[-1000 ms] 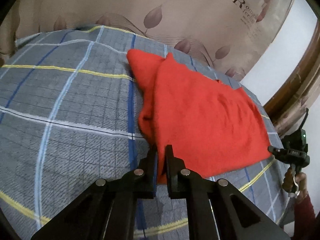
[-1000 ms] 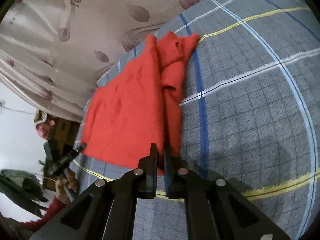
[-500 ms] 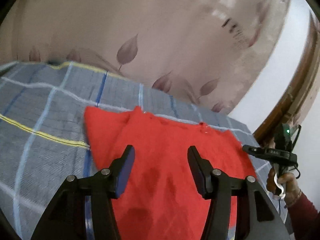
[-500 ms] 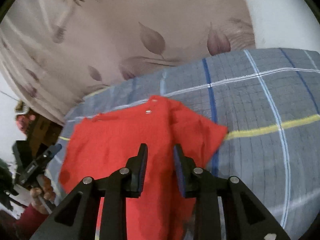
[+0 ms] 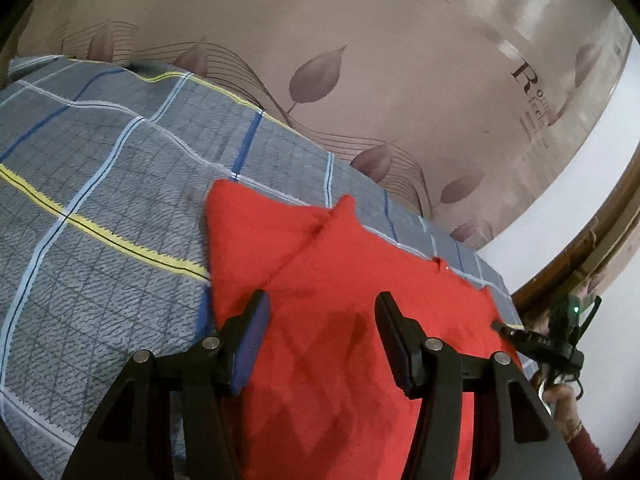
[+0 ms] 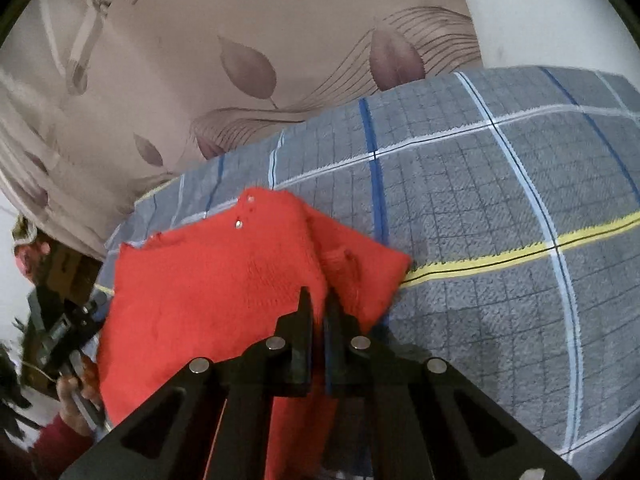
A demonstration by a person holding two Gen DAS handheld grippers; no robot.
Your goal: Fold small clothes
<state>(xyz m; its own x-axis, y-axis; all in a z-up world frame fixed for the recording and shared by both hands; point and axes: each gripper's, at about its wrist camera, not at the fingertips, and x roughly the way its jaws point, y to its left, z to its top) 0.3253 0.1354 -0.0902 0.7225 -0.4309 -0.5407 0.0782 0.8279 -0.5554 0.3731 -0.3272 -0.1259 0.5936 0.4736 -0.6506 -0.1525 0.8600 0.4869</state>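
A red knitted garment [image 5: 360, 272] lies folded flat on a grey plaid blanket [image 5: 100, 200]. One folded-in sleeve points to the far left. My left gripper [image 5: 320, 312] hovers over the garment's middle, open, with only cloth far below its blue pads. In the right wrist view the same garment [image 6: 208, 280] lies left of centre. My right gripper [image 6: 318, 300] is over its folded sleeve crease, its jaws closing to almost together. I cannot tell whether any cloth is pinched. The right gripper [image 5: 500, 326] also shows at the garment's right edge.
The plaid blanket [image 6: 500, 280] spreads wide to the right of the garment. A beige leaf-print curtain [image 5: 360, 40] hangs behind the bed. A wooden frame [image 5: 600, 240] and a white wall stand at the right. A hand [image 5: 560, 396] in a dark red sleeve holds the right tool.
Both grippers let go of the garment's near edge and moved forward over it. The left one opened wide. The right one opened slightly, then closed again.
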